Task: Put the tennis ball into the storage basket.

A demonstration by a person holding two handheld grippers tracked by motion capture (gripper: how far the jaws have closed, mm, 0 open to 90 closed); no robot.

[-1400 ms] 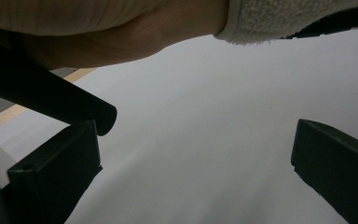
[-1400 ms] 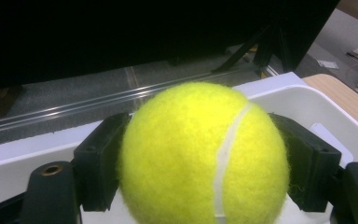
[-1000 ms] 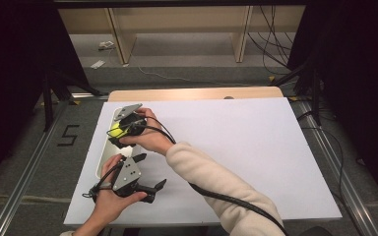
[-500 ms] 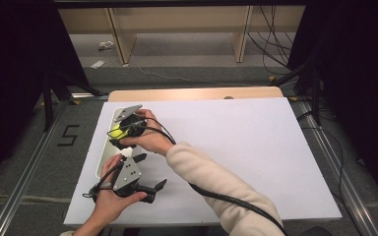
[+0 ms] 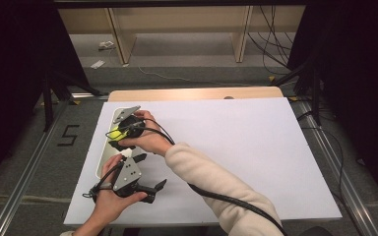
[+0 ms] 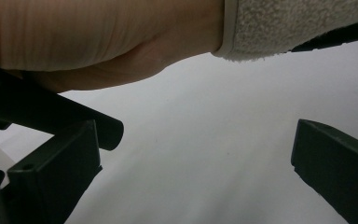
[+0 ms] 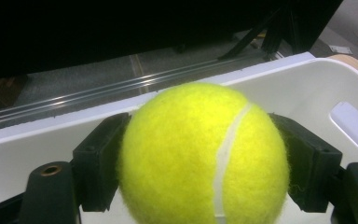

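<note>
The right tool point(image 5: 120, 133) has its two black jaws pressed on the sides of a yellow tennis ball point(image 7: 200, 154), one jaw on each side. The ball sits tight between them. It has a white curved line on it. The ball is over a long white tray point(image 7: 307, 88). In the high view the ball point(image 5: 114, 132) shows as a small yellow spot under the right hand point(image 5: 147, 138).

The tray point(image 5: 102, 162) lies along the left edge of the worktop point(image 5: 256, 147). The worktop is white, with a strip of wood at its far edge. The right arm comes in from the near edge and reaches across to the left side. It wears a fluffy cream sleeve point(image 5: 216, 189). A black cable point(image 5: 226, 199) runs along the arm.

The left tool point(image 5: 150, 177) is near the near left corner of the worktop, just beside the tray. The left hand point(image 5: 113, 199) holds it. Its jaws are wide apart and there is nothing between them. In the left gripper view, the white worktop point(image 6: 205, 154) shows between the jaws, and the right hand point(image 6: 98, 42) and its sleeve point(image 6: 298, 23) are close above. The two tools are near each other and do not touch.
</note>
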